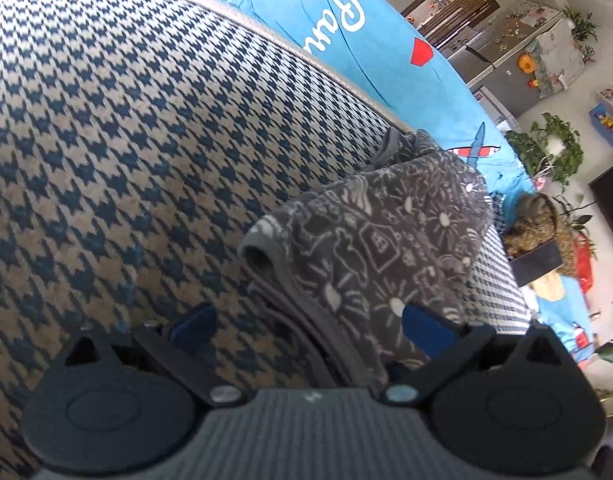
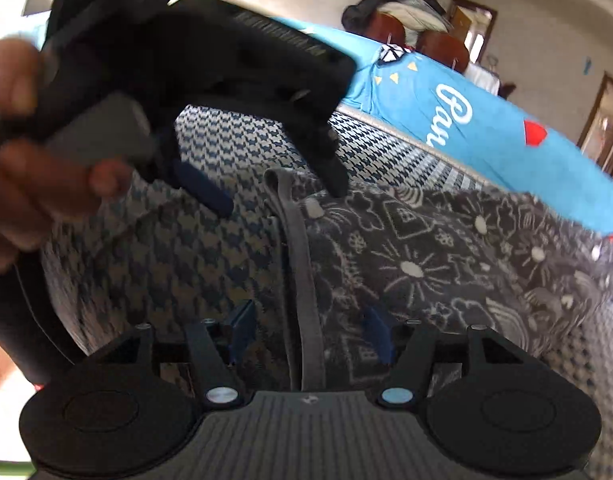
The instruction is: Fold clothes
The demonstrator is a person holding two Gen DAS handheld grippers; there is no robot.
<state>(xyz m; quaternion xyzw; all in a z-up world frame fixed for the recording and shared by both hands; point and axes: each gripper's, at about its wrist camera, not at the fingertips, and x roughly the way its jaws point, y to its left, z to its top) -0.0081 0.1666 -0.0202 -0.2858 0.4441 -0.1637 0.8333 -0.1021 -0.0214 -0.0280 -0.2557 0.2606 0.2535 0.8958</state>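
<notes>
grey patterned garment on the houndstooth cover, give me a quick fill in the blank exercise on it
1. The grey garment is printed with doodles in the colour ____.
2. It lies on a houndstooth cover, and behind that is a sheet coloured ____.
3. The garment's plain grey hem runs between the pads of the right gripper, whose jaws are ____.
4. The left gripper is held by a person's ____.

Missing words: white; blue; open; hand
</notes>
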